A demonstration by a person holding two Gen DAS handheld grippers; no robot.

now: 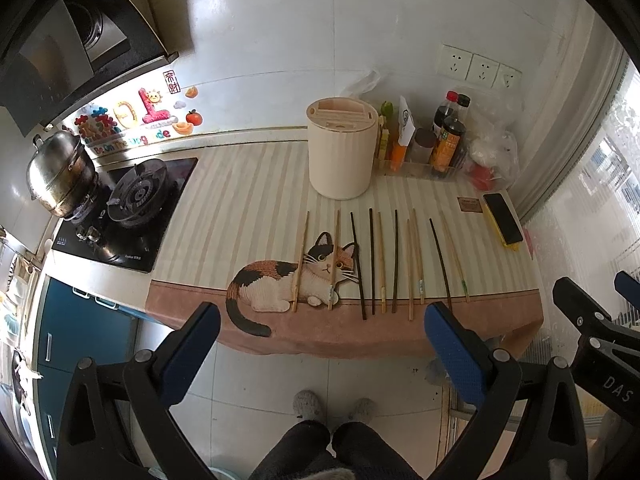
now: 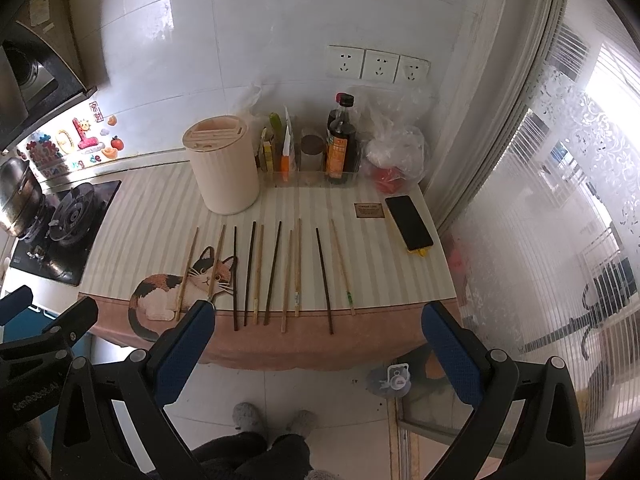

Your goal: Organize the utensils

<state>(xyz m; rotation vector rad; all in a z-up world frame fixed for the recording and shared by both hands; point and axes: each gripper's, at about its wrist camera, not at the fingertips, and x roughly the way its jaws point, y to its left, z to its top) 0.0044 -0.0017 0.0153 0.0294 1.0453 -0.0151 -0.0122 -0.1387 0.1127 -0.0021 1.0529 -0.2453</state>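
Right hand-held gripper (image 2: 320,344) spread wide, chopsticks (image 2: 276,272) beyond, untouched

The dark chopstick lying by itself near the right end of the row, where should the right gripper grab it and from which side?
Probably grip the dark chopstick near its end closest to you, coming straight down from above with the right gripper. It lies flat on the mat, pointing away, so the fingers should straddle it sideways. There seems to be clear space on both sides.

"DAS" — right claw body (image 1: 616,390); "L" — wall sticker (image 1: 154,110).
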